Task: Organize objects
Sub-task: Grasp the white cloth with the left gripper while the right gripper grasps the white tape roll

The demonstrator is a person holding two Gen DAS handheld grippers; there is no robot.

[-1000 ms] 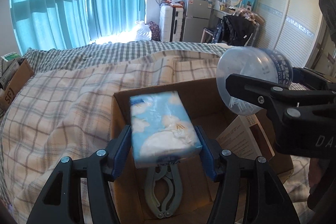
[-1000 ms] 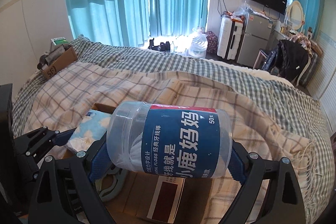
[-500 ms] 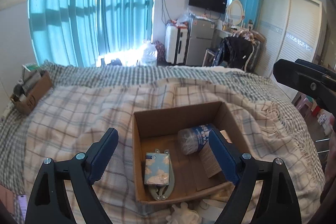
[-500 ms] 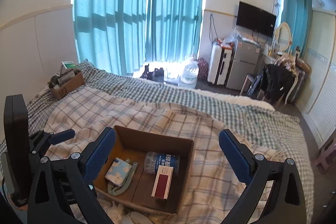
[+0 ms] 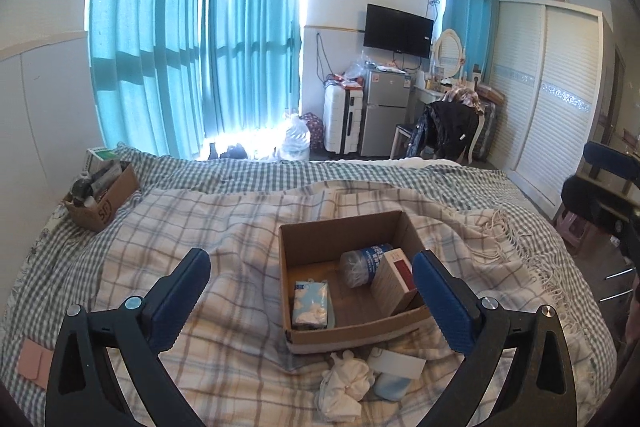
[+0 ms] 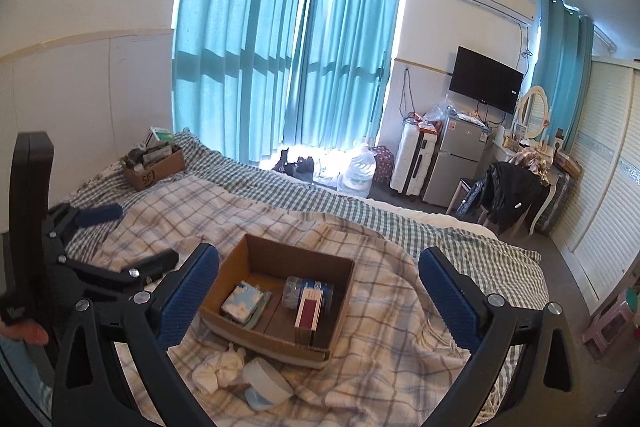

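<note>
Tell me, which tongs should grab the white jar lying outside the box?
Probably the left tongs: both are open and empty, but the round white jar lies just below their gap, beside the crumpled tissue, before the cardboard box.

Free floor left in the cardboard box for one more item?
Yes: the back strip of the cardboard box, behind the tissue pack and bottle, is bare. Right side is crowded by the bottle and the red-and-white carton. A narrow gap remains between pack and carton.

Left wrist view above the near bed edge, facing the open brown cardboard box [image 5: 344, 227] and teal curtains [image 5: 192, 39], right wrist view further right, angled leftward, both sharing box [image 6: 296, 263], plaid bed [image 6: 400, 307], curtains [image 6: 288, 47]
</note>
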